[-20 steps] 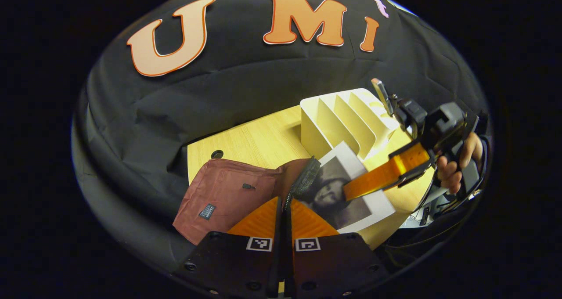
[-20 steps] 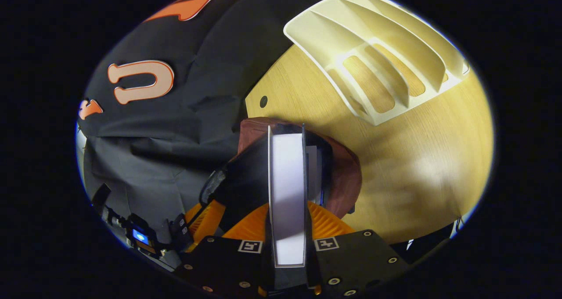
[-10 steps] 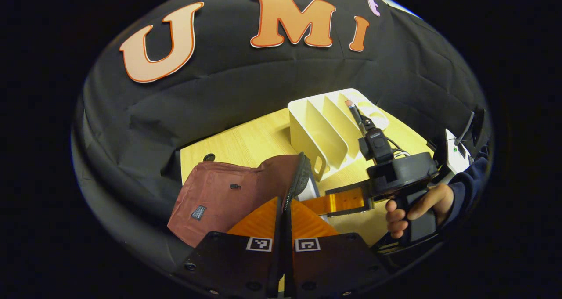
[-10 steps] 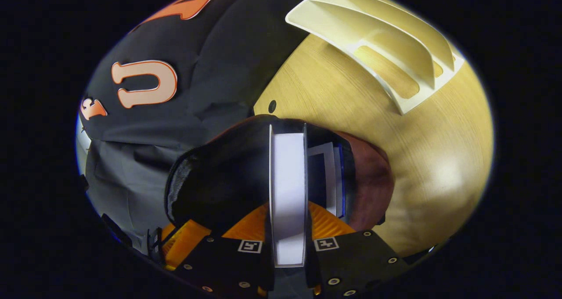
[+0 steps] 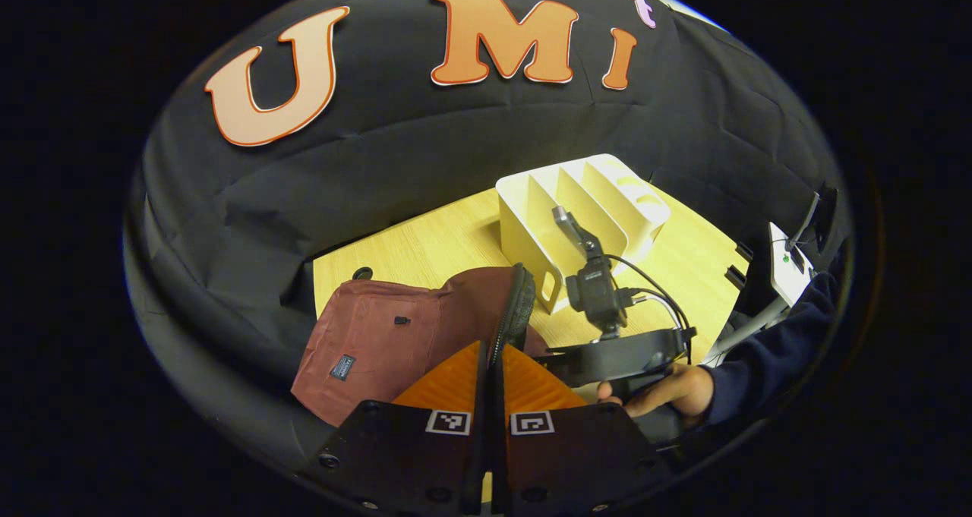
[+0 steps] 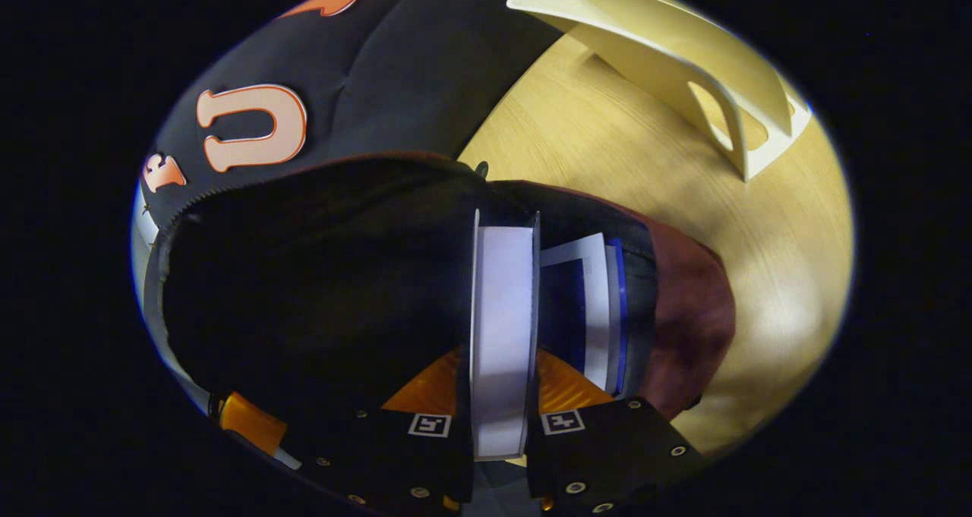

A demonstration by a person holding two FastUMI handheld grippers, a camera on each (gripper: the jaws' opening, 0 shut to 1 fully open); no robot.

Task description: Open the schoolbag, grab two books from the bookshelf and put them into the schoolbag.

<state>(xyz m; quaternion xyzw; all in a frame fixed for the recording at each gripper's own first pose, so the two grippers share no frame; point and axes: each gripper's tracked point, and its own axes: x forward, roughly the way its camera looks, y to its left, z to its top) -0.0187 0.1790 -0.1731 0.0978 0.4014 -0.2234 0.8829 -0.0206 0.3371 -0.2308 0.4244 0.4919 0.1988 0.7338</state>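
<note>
Left gripper (image 5: 490,365): fingers clenched on the zippered edge of the schoolbag (image 5: 380,335), holding the opening up. The schoolbag is dark red and lies on the near left part of the wooden table (image 5: 448,244), with a small label on its front.

Right gripper (image 6: 501,335): fingers clamped on both faces of a white-edged book (image 6: 501,312), which stands edge-on between them and reaches down into the dark open mouth of the schoolbag. A second book (image 6: 596,304), with a blue cover, sits inside the bag just to the right of the first.

In the left gripper view, the right gripper appears to the right, at the bag's opening, held by a hand (image 5: 668,392) in a dark sleeve.

The bookshelf (image 5: 581,206) is cream-coloured with upright dividers. It stands on the far right part of the table, apart from the bag.
</note>
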